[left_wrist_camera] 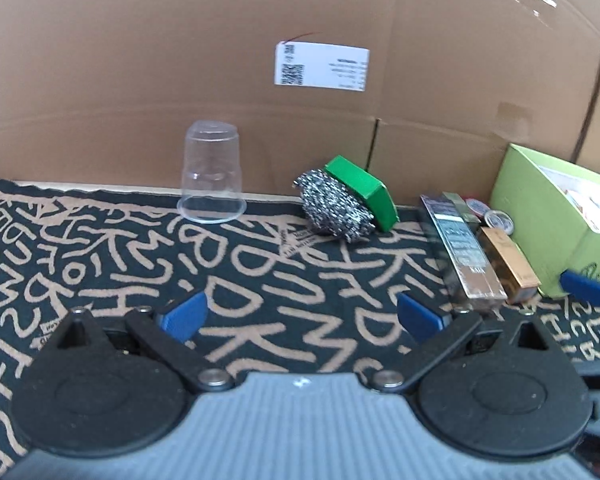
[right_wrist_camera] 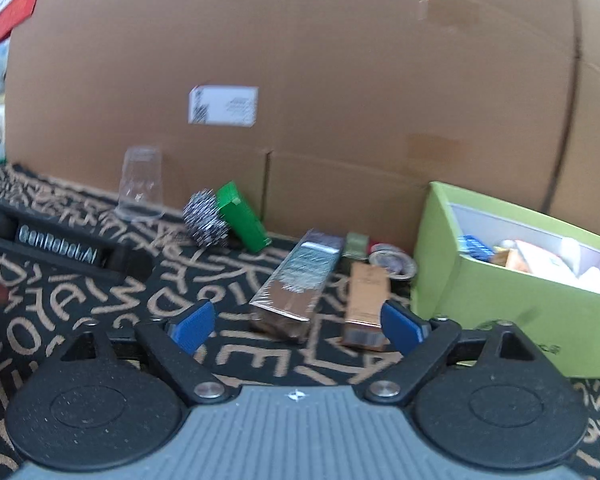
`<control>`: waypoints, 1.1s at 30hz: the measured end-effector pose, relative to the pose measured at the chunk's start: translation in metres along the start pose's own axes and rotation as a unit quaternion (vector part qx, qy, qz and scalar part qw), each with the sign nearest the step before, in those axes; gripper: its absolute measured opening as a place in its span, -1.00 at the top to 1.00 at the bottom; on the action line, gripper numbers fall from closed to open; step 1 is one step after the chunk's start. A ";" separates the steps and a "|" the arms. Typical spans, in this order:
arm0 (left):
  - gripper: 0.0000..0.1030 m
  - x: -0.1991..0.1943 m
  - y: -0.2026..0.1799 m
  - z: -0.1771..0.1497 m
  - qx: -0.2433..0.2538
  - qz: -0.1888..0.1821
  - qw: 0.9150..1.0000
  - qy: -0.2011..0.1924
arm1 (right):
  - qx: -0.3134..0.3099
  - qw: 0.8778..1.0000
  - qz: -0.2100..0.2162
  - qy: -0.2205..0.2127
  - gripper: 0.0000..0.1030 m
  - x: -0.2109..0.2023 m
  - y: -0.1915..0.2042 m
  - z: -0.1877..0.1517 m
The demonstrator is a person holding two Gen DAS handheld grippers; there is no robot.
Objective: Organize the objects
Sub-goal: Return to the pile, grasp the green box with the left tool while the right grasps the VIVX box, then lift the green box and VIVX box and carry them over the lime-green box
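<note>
Since the lime-green box (right_wrist_camera: 512,280) stands open at the right and already holds several small items, it seems to be the place where the loose things are collected. What is not yet put away lies on the patterned cloth that covers the table (left_wrist_camera: 100,264): a clear plastic cup (left_wrist_camera: 212,176) standing upside down near the cardboard wall (left_wrist_camera: 180,60), a steel wool scourer (left_wrist_camera: 334,208) leaning against a green carton (left_wrist_camera: 364,192), and, closer to the box, a foil-wrapped long box (right_wrist_camera: 296,280), a copper-coloured slim box (right_wrist_camera: 366,300) and a small round tin (right_wrist_camera: 392,260).

Right gripper (right_wrist_camera: 298,326): its jaws are spread wide and hold nothing. The foil-wrapped box and the copper box lie just ahead, roughly between the two blue pads, so I judge that one of them is the next to be taken.

Left gripper (left_wrist_camera: 300,316): its jaws are also released and unloaded. The scourer and the cup are well ahead of it, not between the pads.
</note>
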State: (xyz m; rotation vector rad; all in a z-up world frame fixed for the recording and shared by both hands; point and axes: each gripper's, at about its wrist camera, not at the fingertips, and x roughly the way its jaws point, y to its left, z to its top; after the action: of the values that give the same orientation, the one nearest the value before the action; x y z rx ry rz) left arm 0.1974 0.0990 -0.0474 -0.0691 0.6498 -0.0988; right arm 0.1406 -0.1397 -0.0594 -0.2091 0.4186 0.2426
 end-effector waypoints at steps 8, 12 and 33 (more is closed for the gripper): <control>-1.00 0.008 0.003 0.021 -0.007 0.001 1.000 -0.011 | -0.010 0.998 0.008 0.062 -0.11 0.050 0.015 0.014; -1.00 0.021 -0.004 0.036 -0.017 -0.008 1.000 -0.010 | 0.017 0.997 0.018 0.069 0.07 0.043 0.005 0.009; 0.24 0.077 -0.044 0.073 0.016 -0.043 0.999 0.022 | 0.040 0.995 0.056 0.073 0.08 0.031 -0.003 0.004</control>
State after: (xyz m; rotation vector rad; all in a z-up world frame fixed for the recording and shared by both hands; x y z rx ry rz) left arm 0.3000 0.0493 -0.0313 -0.0647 0.6890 -0.1938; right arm 0.1708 -0.1358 -0.0685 -0.1252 0.5844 0.3219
